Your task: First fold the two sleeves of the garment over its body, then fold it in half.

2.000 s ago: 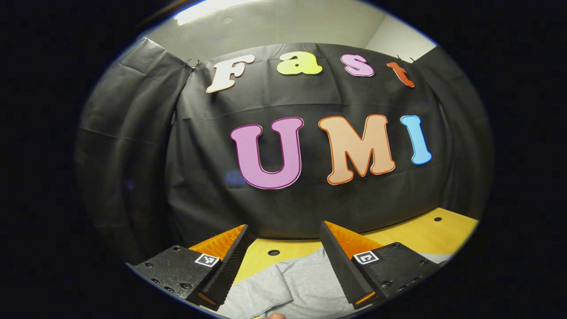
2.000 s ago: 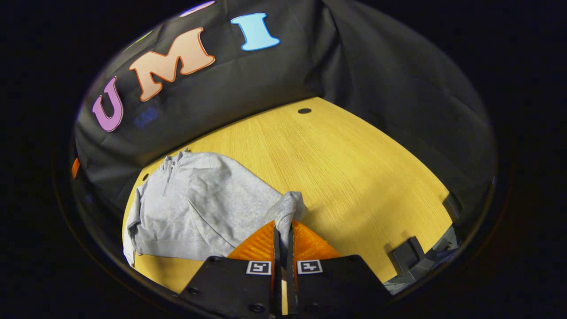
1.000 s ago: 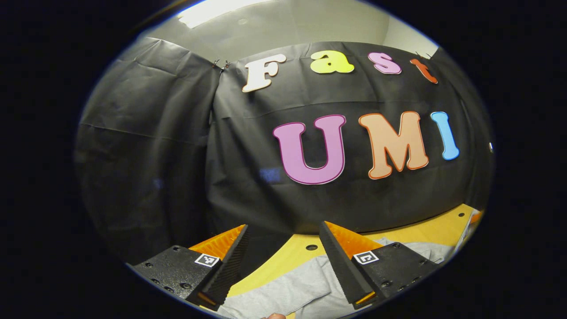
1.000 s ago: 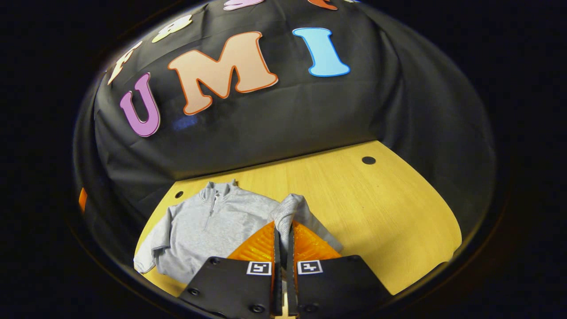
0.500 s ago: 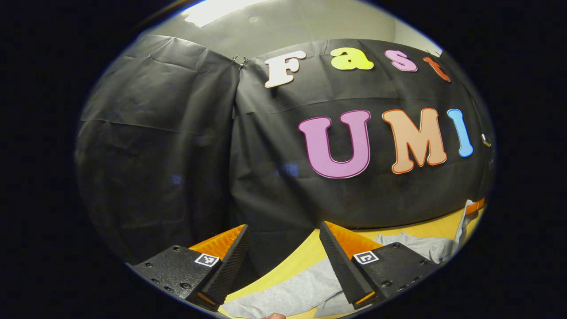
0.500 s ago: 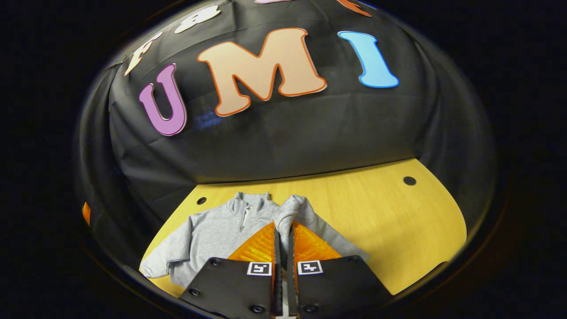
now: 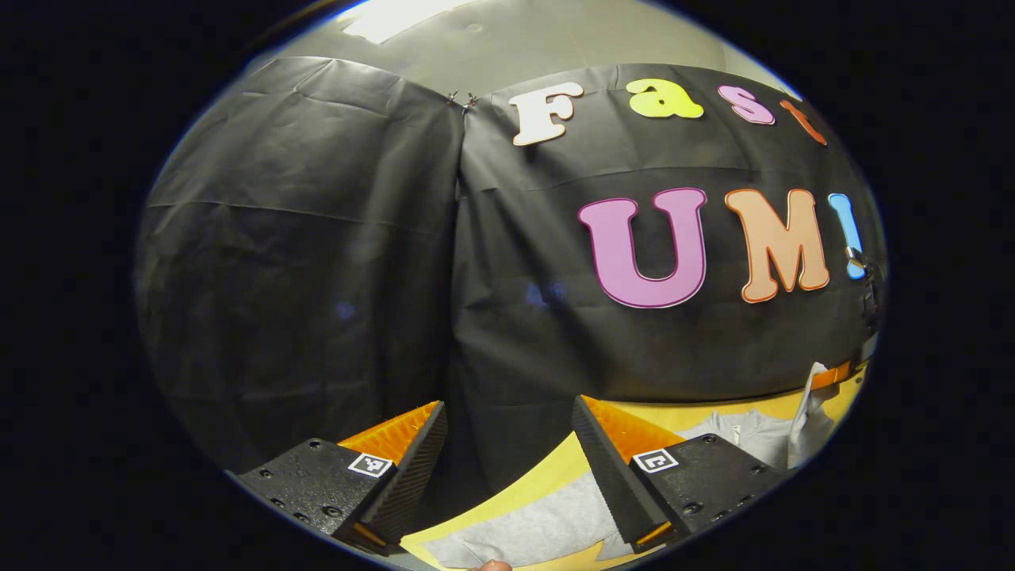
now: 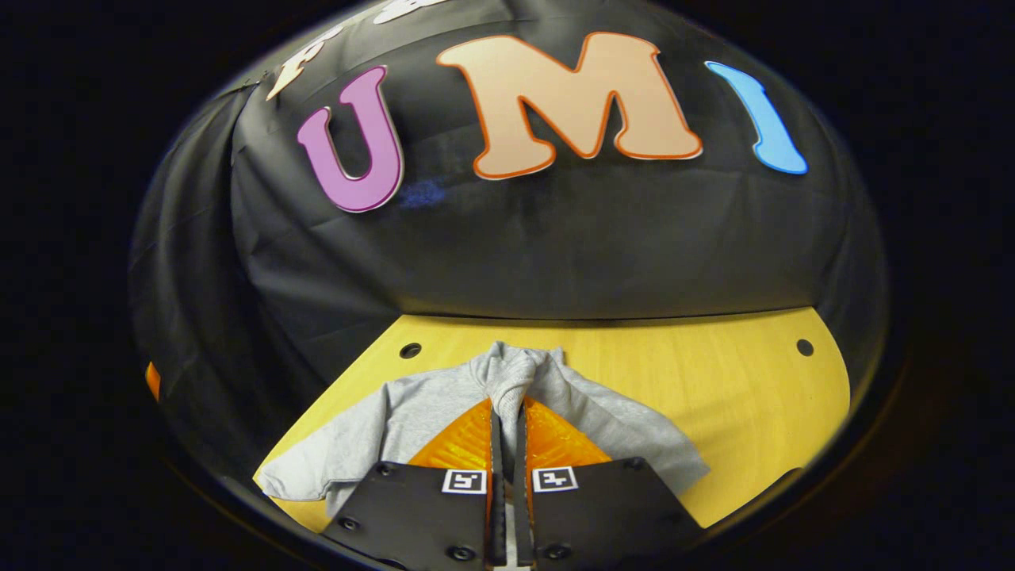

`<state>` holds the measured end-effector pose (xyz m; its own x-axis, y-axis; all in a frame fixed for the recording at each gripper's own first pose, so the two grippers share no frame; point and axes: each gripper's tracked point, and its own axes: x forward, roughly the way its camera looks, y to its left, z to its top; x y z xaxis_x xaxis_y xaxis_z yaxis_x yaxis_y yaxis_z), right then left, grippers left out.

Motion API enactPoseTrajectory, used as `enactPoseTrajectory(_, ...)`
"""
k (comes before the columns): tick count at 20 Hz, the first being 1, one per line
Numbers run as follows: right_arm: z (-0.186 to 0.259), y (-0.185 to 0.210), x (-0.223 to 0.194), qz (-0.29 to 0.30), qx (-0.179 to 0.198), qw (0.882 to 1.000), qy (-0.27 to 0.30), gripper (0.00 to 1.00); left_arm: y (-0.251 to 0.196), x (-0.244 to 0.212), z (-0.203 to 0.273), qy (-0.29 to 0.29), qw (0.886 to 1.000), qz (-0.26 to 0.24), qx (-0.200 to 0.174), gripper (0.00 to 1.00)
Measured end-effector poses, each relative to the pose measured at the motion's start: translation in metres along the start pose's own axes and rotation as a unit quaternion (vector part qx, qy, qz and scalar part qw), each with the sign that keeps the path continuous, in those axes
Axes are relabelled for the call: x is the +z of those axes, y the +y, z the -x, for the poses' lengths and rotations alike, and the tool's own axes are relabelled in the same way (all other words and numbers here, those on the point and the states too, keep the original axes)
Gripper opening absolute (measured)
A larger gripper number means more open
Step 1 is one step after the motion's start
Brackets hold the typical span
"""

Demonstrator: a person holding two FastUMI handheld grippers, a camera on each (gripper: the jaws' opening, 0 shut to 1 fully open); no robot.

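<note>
Right gripper view: gripper [image 8: 507, 416] clamping sleeve [image 8: 511, 377].

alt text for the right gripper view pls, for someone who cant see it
The right gripper is shut on a bunched piece of the grey garment, holding it up above the rest, which lies spread on the yellow wooden table. Behind the table hangs the booth's black cloth wall.

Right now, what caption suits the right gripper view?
Right gripper shut on a grey garment's sleeve, lifting it over its body on the wooden table.
</note>
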<state>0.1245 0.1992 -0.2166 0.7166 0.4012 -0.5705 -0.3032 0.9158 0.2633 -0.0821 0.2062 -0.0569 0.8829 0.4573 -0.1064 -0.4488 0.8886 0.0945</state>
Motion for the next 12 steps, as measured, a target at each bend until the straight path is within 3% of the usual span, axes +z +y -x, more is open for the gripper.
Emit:
enactPoseTrajectory(1,-0.009,0.011,-0.002,0.005,0.006,1.0,0.005,0.07,0.006,-0.001,0.0,0.001,1.0,-0.002,0.005,0.99)
enactPoseTrajectory(2,-0.015,0.02,-0.005,0.009,0.013,1.0,0.01,0.07,0.011,-0.001,0.002,0.001,1.0,-0.004,0.01,0.94)
enactPoseTrajectory(3,-0.021,0.031,-0.009,0.013,0.022,1.0,0.016,0.07,0.017,-0.001,0.004,0.001,1.0,-0.006,0.016,0.99)
enactPoseTrajectory(4,-0.026,0.042,-0.013,0.017,0.03,0.999,0.022,0.07,0.024,-0.003,0.005,0.003,1.0,-0.008,0.022,0.94)
enactPoseTrajectory(12,-0.074,0.116,-0.06,0.063,0.069,0.994,0.058,0.07,0.074,-0.015,0.022,0.018,0.997,-0.025,0.072,0.99)
